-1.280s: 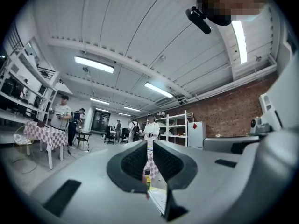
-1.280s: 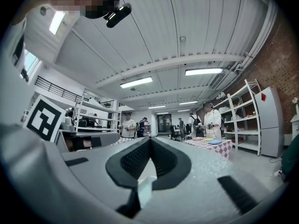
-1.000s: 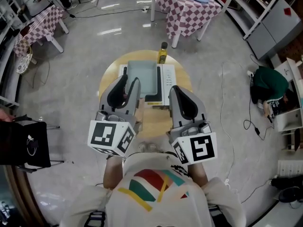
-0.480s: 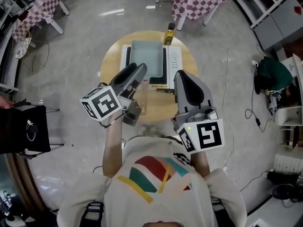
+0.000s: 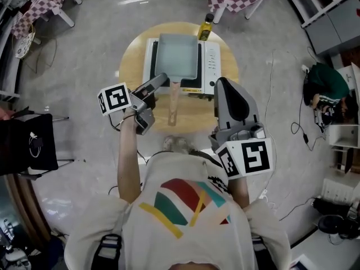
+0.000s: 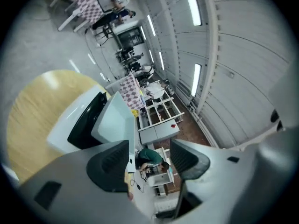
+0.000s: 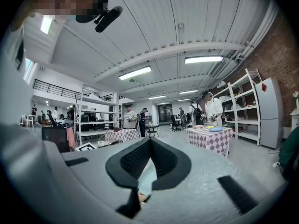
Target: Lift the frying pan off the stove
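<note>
Left gripper (image 5: 157,82): jaws have just been opening, nothing between them. Right gripper (image 5: 225,83): closed, empty. In the left gripper view, the frying pan (image 6: 114,120) handle is hidden behind the gripper body.

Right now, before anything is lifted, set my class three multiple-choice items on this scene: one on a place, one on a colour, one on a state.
1. Where is the bottle?
A. on top of the stove
B. on the table, just beyond the stove
C. at the table's near edge

2. What colour is the pan?
A. red
B. black
C. pale blue-green

3. How is the left gripper?
A. open and empty
B. shut on the pan
C. shut on the bottle

Answers:
1 B: the head view shows the bottle standing on the wood at the stove's far side.
2 C: the pan's inside is a pale blue-green against the stove's black top.
3 A: its jaws, which have just been opening, stand apart with nothing between them.
</note>
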### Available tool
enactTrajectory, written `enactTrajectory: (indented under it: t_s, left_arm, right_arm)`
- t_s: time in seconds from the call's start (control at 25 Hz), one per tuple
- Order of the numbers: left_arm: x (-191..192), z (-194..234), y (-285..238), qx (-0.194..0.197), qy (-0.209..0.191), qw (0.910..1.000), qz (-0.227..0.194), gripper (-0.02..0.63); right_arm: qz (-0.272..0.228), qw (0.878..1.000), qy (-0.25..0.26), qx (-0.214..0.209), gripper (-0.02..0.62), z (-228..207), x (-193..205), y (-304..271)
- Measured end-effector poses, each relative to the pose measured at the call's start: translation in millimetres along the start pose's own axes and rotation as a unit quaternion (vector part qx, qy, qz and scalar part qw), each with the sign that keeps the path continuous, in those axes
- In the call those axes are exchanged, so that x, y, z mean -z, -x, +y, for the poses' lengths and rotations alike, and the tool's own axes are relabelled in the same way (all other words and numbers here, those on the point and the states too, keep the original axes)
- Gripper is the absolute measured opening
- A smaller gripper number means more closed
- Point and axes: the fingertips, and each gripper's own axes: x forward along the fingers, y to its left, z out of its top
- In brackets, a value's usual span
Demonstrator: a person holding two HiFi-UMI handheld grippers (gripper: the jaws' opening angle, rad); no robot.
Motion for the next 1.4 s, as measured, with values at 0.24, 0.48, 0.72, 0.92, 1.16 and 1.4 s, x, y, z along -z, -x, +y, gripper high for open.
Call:
enactTrajectory:
  t_s: [0.24, 0.48, 0.72, 0.92, 1.16, 1.4]
  left_arm:
    - [37, 53, -4, -0.013, 0.080, 0.9952, 0.054, 0.247]
    - [72, 76, -14, 0.004, 0.149, 0.9824, 0.113, 0.247]
    - [92, 72, -26, 0.020, 0.192, 0.9675, 0.164, 0.245]
    - [98, 53, -35, 0.086, 0.225, 0.9519, 0.190, 0.232]
    - [109, 39, -39, 0.131, 0.252, 0.9232, 0.259, 0.160]
    - [122, 45, -37, 0.114, 0.232, 0.9134, 0.315, 0.063]
  right_arm:
    - [0.014, 1.000, -0.005, 0.011, -0.002, -3, 8, 4]
    - [0.026, 0.999, -0.015, 0.018, -0.002, -5, 20, 9]
    - [0.035, 0.999, -0.020, 0.021, -0.002, -5, 25, 16]
    - [0.044, 0.998, -0.026, 0.029, -0.002, -10, 32, 22]
    - [0.056, 0.998, -0.024, 0.036, -0.002, -14, 41, 26]
    - [0.068, 0.997, -0.019, 0.038, -0.002, -12, 49, 28]
